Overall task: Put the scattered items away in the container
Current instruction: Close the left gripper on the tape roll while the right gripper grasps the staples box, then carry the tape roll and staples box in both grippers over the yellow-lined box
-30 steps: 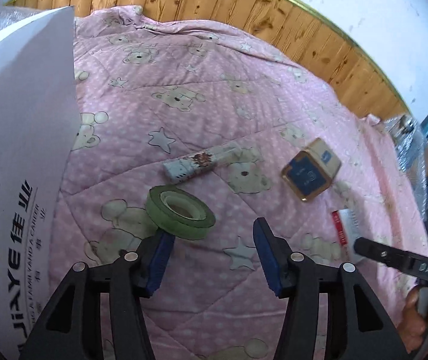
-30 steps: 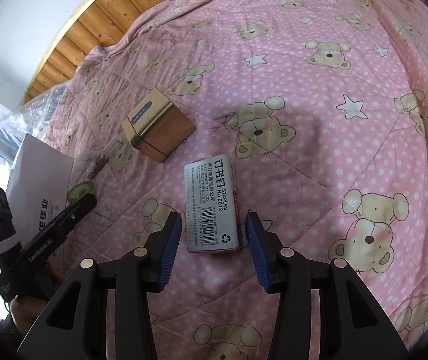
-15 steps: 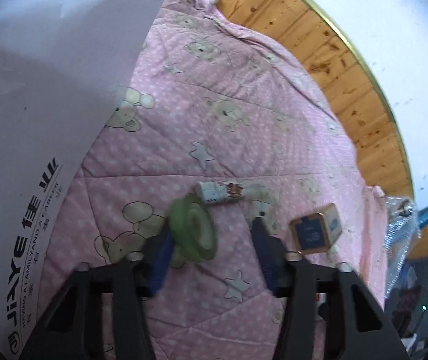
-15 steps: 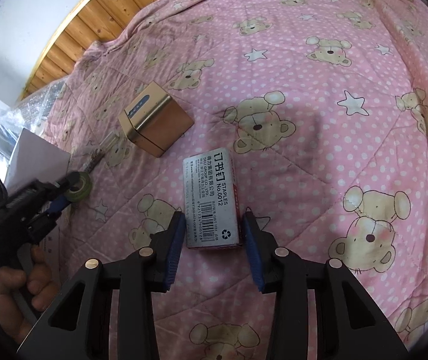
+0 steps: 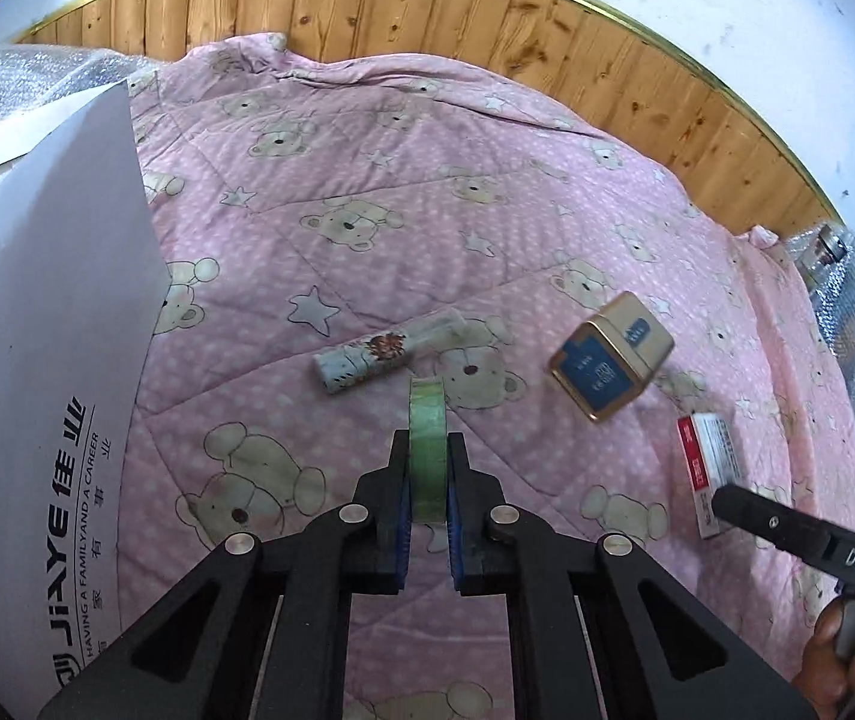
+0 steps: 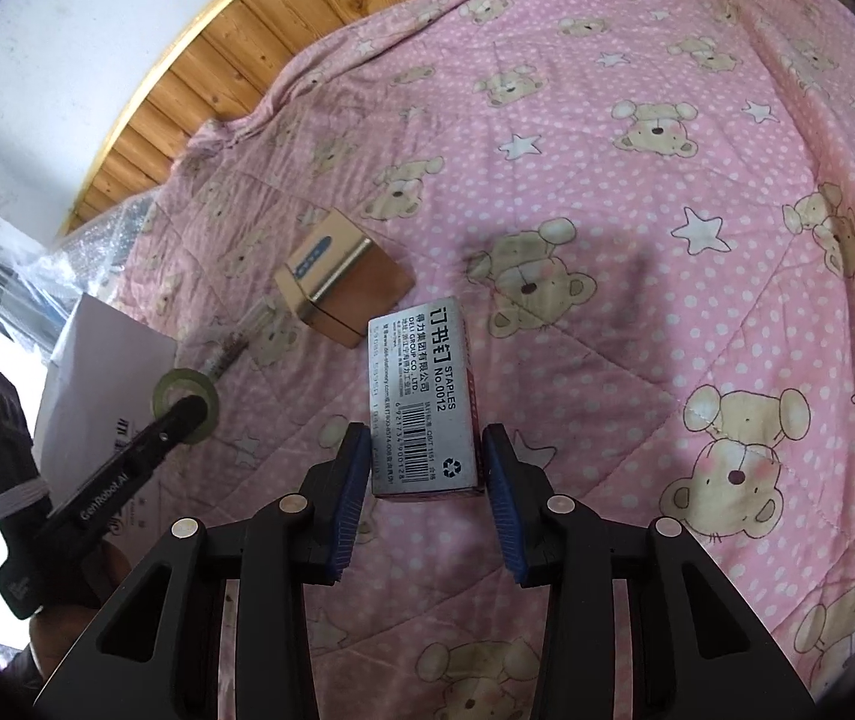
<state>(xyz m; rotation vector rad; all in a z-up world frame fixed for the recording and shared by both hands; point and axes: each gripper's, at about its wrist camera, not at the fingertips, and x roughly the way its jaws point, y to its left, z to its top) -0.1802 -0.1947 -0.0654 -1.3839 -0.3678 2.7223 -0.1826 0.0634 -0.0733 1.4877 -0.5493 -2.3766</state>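
Your left gripper (image 5: pixel 427 501) is clamped on the green tape roll (image 5: pixel 426 444), edge-on, lifted off the quilt (image 5: pixel 367 192) where it lay flat a second ago. Your right gripper (image 6: pixel 424 495) stands spread around the staple box (image 6: pixel 424 405), pads not touching. The gold tin (image 5: pixel 610 354) and patterned tube (image 5: pixel 376 351) lie between. The white box (image 5: pixel 37 360) is cut off at left.

Both wrist views overlook one quilt (image 5: pixel 487 228).
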